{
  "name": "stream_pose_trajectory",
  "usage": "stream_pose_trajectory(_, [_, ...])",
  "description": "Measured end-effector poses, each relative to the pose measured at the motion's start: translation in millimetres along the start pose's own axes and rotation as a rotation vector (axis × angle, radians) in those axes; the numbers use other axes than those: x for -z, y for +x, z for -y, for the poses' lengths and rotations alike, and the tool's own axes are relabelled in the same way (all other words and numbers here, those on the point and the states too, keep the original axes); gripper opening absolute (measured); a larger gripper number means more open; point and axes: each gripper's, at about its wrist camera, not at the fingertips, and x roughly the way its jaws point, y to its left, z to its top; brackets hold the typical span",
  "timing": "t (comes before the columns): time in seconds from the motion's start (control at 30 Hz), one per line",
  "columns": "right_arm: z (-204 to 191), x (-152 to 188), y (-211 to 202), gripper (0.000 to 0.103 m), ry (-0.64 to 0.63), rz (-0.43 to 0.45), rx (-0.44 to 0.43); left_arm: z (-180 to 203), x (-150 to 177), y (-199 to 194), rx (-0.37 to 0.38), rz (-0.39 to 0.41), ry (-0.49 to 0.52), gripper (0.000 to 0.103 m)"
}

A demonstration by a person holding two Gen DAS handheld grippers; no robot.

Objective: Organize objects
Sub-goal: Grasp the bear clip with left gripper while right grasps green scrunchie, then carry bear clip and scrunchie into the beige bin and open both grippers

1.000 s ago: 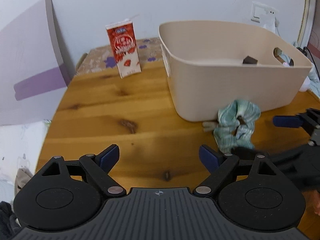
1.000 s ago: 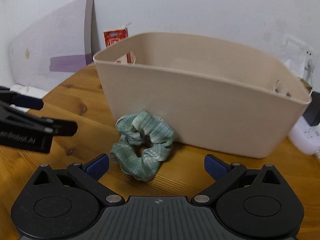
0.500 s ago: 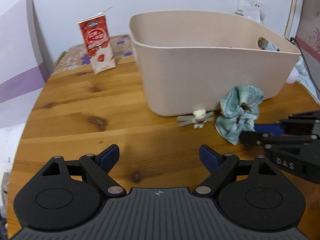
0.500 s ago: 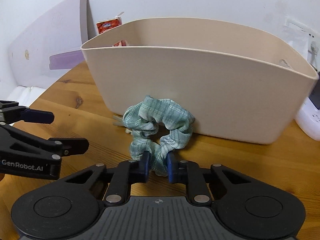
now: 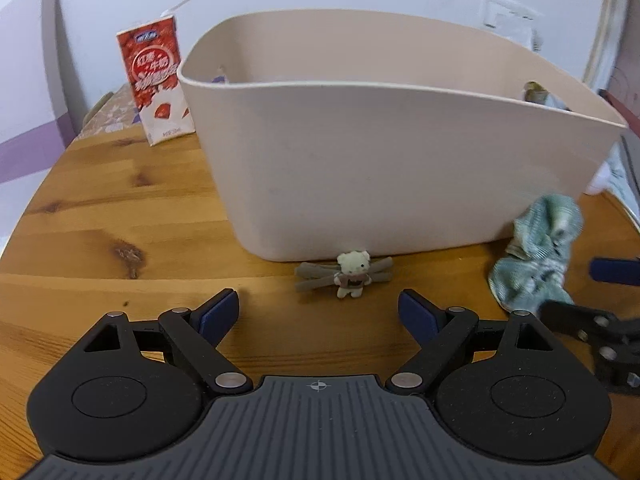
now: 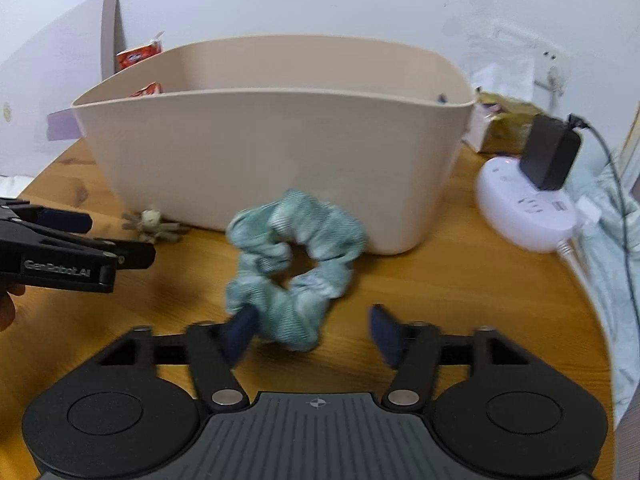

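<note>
Scrunchie point(image 6: 296, 268) between the right jaws is a washed-out teal and white, kind of striped. Past it, a plain beige bin point(image 5: 384, 152). Ahead of the left jaws: a cream bear clip point(image 5: 347, 274) on grey-brown prongs (brown shirt). Red-and-white milk carton point(image 5: 155, 80), knotty orange-brown wood table point(image 5: 120, 216).

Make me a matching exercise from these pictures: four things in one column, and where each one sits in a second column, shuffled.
Things:
1. milk carton
2. bear hair clip
3. green scrunchie
4. white power strip

Places:
A. between the open fingers of the right hand-held gripper
B. on the table to the right of the beige bin
C. upright behind the bin's left end
D. on the table at the foot of the bin's front wall

Pairs: 1-C, 2-D, 3-A, 4-B
</note>
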Motion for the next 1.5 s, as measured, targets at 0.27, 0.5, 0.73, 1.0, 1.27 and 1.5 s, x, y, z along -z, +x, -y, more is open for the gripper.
stream_pose_trajectory(0.27, [11, -4, 5, 0.101, 0.018, 0.011, -0.036, 6, -8, 14, -0.034, 0.017, -0.030, 0.089])
stream_pose_trajectory(0.5, [4, -11, 24, 0.087, 0.031, 0.025, -0.025, 6, -12, 16, -0.045, 0.020, -0.039, 0.076])
stream_pose_trajectory(0.73, [4, -5, 20, 0.035, 0.030, 0.037, -0.044, 4, -11, 8, -0.026, 0.002, -0.024, 0.057])
stream_pose_trajectory(1.0, [7, 1, 7, 0.020, 0.039, 0.028, -0.078, 4, 1, -9, -0.011, -0.021, -0.024, 0.057])
stream_pose_trajectory(1.27, [14, 9, -18, 0.019, 0.070, 0.048, -0.119, 3, 12, -36, -0.002, -0.009, -0.007, 0.056])
stream_pose_trajectory(1.5, [19, 9, -50, 0.019, 0.070, 0.101, -0.126, 5, 13, -70, 0.012, 0.038, 0.014, 0.057])
